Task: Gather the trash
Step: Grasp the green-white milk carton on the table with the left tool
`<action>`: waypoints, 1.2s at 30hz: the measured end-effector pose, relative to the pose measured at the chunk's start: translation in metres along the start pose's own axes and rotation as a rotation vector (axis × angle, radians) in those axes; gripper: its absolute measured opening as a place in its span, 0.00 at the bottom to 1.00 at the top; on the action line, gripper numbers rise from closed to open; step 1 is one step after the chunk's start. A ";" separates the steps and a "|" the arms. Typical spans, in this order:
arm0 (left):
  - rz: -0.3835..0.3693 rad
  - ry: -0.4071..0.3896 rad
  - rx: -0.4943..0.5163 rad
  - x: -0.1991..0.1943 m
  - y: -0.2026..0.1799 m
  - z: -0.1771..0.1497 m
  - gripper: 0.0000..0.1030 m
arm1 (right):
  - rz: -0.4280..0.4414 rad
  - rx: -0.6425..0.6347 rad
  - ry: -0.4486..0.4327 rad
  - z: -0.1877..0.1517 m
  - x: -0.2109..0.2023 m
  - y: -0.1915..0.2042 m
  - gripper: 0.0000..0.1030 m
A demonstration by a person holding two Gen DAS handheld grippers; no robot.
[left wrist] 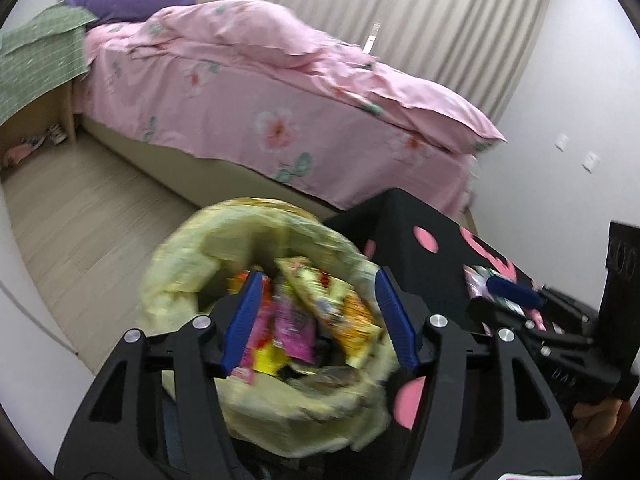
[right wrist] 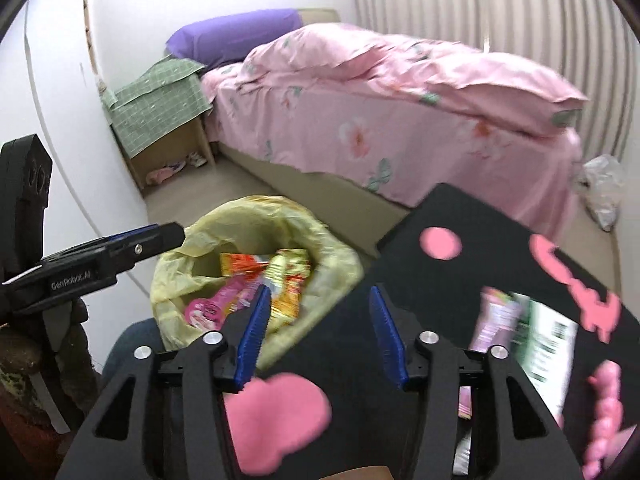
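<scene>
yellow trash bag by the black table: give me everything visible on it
The pale yellow, thin crinkled plastic trash bag stands open, mouth up, its rim folded outward as if lining a bin; the bin itself is not clearly visible. Inside lie colourful snack wrappers in orange, yellow and pink. It sits on the wooden floor, close beside the black table with pink shapes, with the pink bed beyond. The open left gripper hovers above its mouth; contact cannot be told through the motion blur.
</scene>
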State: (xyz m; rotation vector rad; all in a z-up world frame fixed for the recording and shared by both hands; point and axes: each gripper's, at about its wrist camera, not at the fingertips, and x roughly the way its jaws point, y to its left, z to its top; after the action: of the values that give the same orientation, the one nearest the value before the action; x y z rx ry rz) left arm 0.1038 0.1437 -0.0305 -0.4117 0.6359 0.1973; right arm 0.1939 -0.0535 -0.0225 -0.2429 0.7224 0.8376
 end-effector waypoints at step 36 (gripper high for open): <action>-0.101 0.402 0.443 0.177 -0.285 -0.036 0.68 | -0.441 0.408 -0.166 -0.179 -0.161 -0.182 0.49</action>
State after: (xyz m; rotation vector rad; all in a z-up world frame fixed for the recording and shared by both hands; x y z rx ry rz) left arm 0.3109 -0.1190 -0.0761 -0.0502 1.0240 -0.1285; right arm 0.1701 -0.3517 -0.0615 0.0366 0.6359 0.2758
